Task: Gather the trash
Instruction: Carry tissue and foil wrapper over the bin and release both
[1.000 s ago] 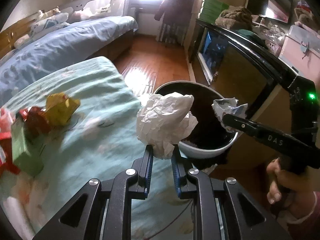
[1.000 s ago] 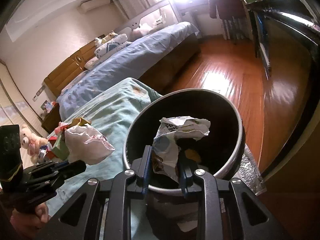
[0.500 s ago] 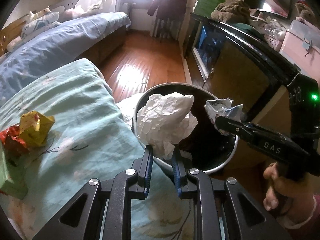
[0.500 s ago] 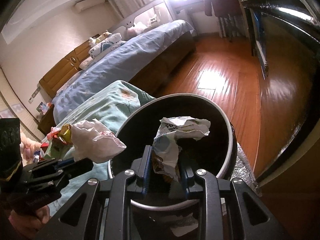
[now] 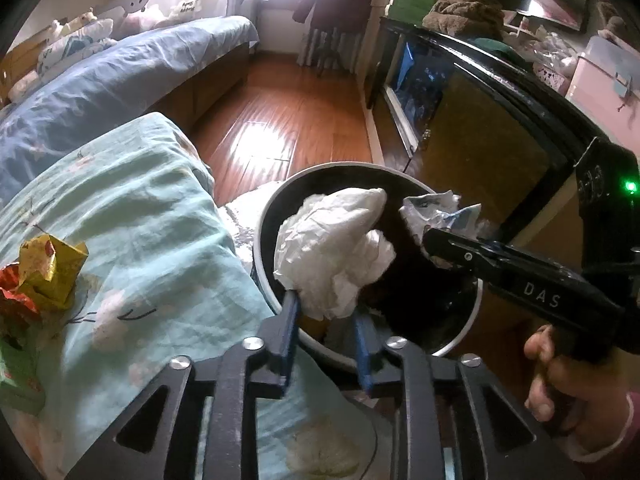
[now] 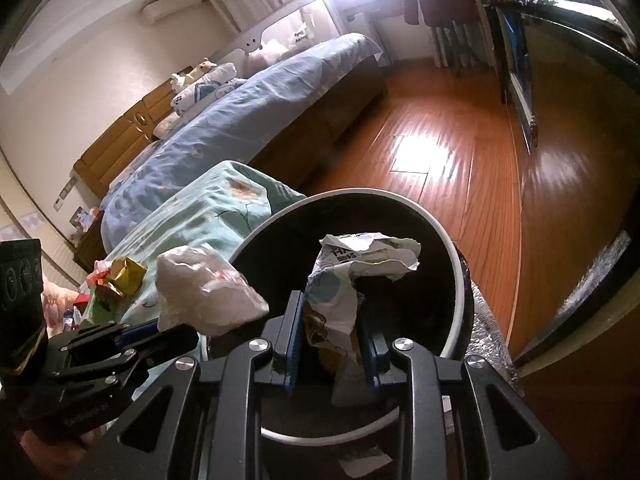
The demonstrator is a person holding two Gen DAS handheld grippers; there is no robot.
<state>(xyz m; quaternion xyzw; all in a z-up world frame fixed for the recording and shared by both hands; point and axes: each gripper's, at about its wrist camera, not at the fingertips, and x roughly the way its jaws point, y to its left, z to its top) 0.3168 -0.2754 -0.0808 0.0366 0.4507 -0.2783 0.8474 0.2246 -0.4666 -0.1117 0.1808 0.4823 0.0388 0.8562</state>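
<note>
Two pieces of trash hang over the bin [image 5: 264, 216]. More wrappers [image 5: 44, 272] lie on the bed [image 5: 152, 216], far left. Next, the left gripper [image 5: 325, 322] has its fingers spread, though the tissue [image 5: 334, 248] clings between them; it may snag rather than drop. Rightmost, the right gripper [image 6: 331, 350] pinches a packet [image 6: 340, 280] above the bin; released near the rim, it could spill out.

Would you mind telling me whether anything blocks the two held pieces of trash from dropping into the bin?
Nothing visible does. The white tissue wad and the printed wrapper both hang over the open bin, whose mouth has no lid.
</note>
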